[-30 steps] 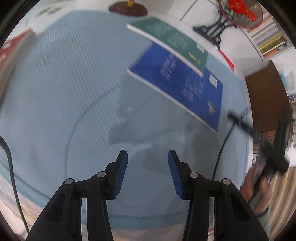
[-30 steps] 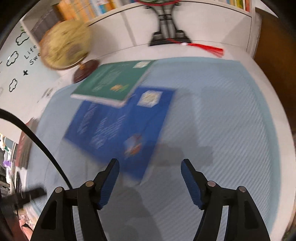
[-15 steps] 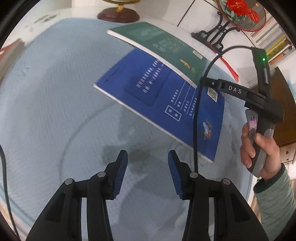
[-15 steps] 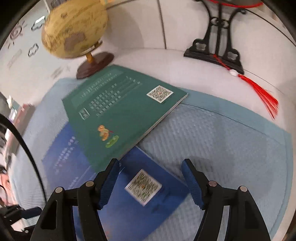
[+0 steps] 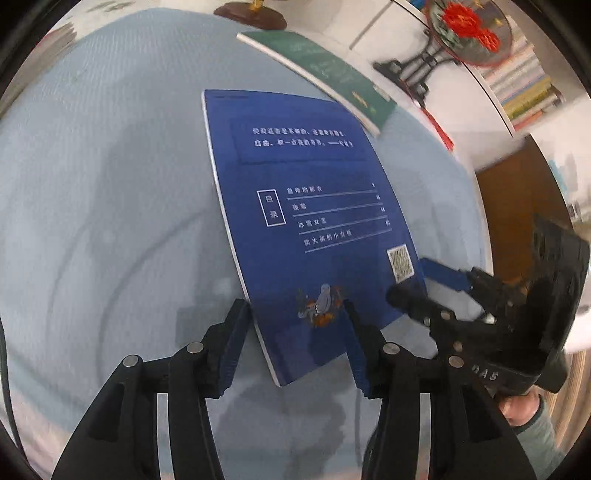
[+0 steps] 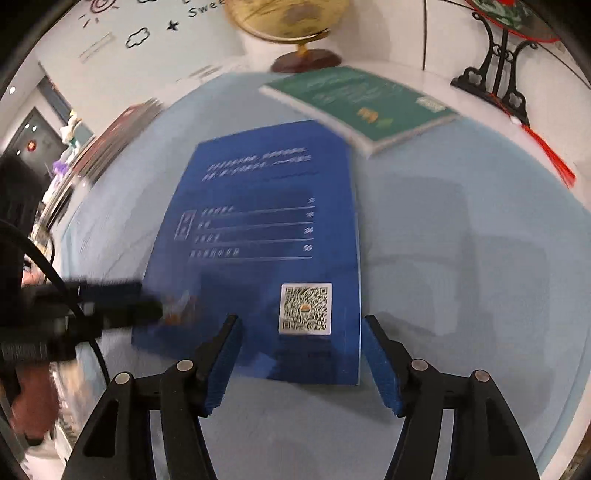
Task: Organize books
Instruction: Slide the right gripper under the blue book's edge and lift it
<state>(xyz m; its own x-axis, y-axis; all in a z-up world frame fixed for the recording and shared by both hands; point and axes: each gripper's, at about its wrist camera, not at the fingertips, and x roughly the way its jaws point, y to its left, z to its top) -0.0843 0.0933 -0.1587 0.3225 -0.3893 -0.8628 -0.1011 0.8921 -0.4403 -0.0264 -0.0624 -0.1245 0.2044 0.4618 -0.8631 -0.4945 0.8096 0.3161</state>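
A blue book (image 5: 306,206) (image 6: 266,229) lies flat on the pale blue mat (image 5: 110,184), back cover up. A green book (image 5: 332,74) (image 6: 362,103) lies behind it, its near corner over the blue book's far right corner. My left gripper (image 5: 293,314) hangs over the blue book's near left corner; its jaws are opening, with that corner between them and not pressed. My right gripper (image 6: 301,325) (image 5: 417,284) straddles the near right corner by the QR code; its jaws are closing and the pads do not touch the book.
A globe (image 6: 291,22) on a wooden base stands behind the green book. An ornament on a black stand (image 5: 417,66) (image 6: 498,74) with a red tassel is at the back right. Reddish books (image 6: 118,133) lie stacked at the mat's left. A bookshelf (image 5: 524,88) is far right.
Both grippers have dropped in close to the blue book's near edge. The right one has swung back from over the green book to the QR-code corner.
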